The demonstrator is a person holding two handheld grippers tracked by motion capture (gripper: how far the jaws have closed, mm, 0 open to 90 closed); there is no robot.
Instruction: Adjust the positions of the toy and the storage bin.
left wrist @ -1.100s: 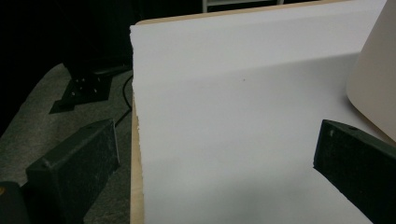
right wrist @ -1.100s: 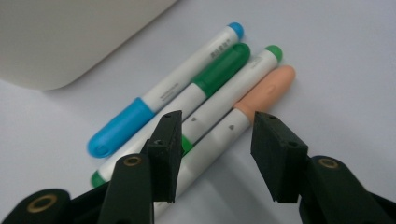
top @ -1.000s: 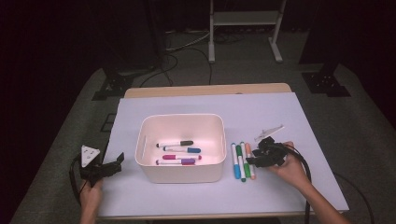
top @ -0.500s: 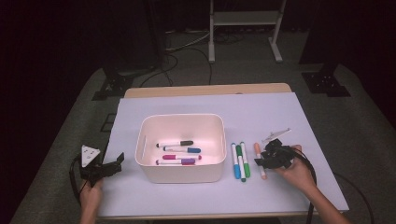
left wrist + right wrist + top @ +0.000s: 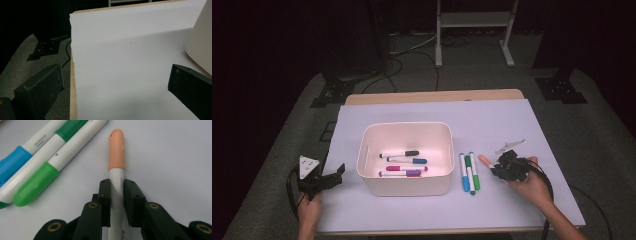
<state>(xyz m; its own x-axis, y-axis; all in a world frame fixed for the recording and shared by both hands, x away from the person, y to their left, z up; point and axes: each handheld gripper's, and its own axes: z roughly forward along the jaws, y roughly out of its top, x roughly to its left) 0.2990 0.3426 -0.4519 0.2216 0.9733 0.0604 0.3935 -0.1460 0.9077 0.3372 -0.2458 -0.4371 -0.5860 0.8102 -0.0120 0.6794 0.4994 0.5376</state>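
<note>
Right gripper view: right gripper (image 5: 117,192) pads just closed on white barrel of peach-capped marker (image 5: 116,150), pinch along its length, marker lying on white paper sheet (image 5: 175,157). Just beside: 2 markers, blue marker (image 5: 464,172) and green marker (image 5: 473,170). Bin (image 5: 404,184) left of them, 3 markers inside. Left gripper (image 5: 324,181) spread wide, nothing between, resting near bin. Risk: smooth round barrel, grip in line with it, marker may slide out on lift or tip cap-down; swing toward bin could clip near wall.

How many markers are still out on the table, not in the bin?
3: a blue-capped marker and a green-capped marker beside the bin, and an orange-capped marker clamped in the right gripper.
</note>
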